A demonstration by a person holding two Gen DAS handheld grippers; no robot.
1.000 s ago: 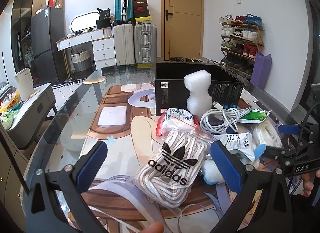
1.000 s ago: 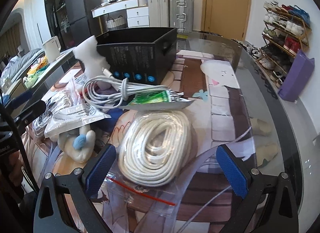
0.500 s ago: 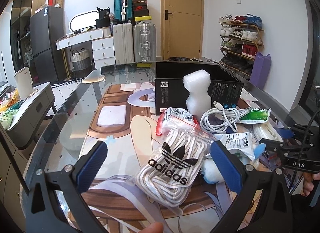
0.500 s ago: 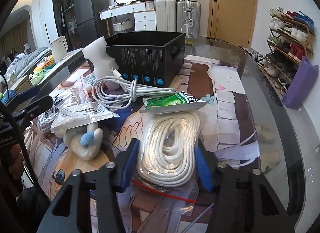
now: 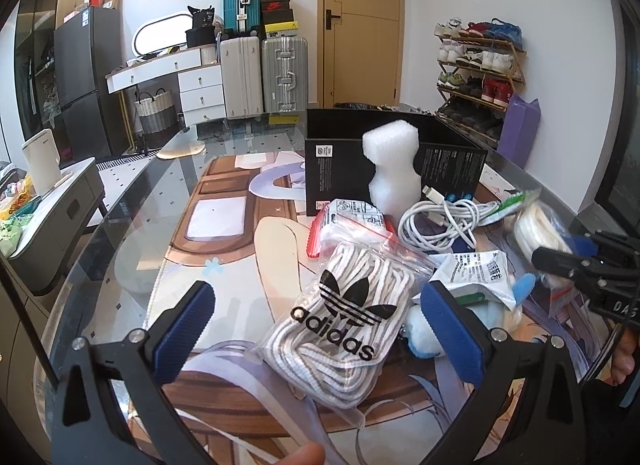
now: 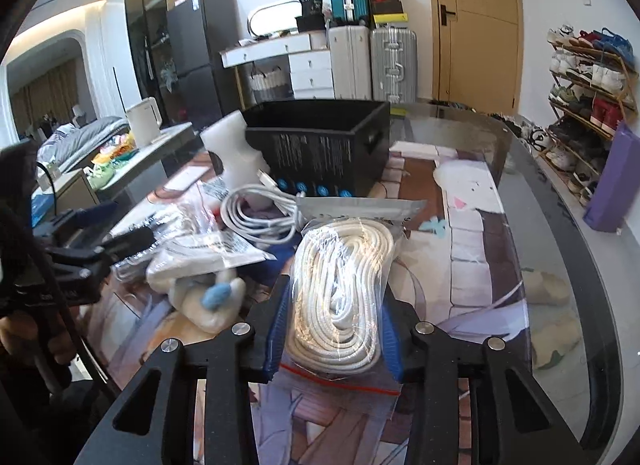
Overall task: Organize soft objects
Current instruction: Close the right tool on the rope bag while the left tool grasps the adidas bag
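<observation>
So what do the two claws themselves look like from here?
Both match: the left claw and right claw have black angular frames with triangular cut-outs, silver bolt heads and ribbed blue pads. A black cable trails from the left one; white lettering marks the right's side.

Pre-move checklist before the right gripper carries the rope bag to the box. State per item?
1. Right gripper closed on the bagged white rope: ok, pads press both sides.
2. Bag clear of the table: cannot tell; its lower flap hangs below the pads.
3. Black box open on top: ok.
4. Path to the box: not ok; white cable and a packet lie between.
5. Left gripper out of the way: ok, open over the adidas bag, holding nothing.
6. Room inside the box: cannot tell.
</observation>
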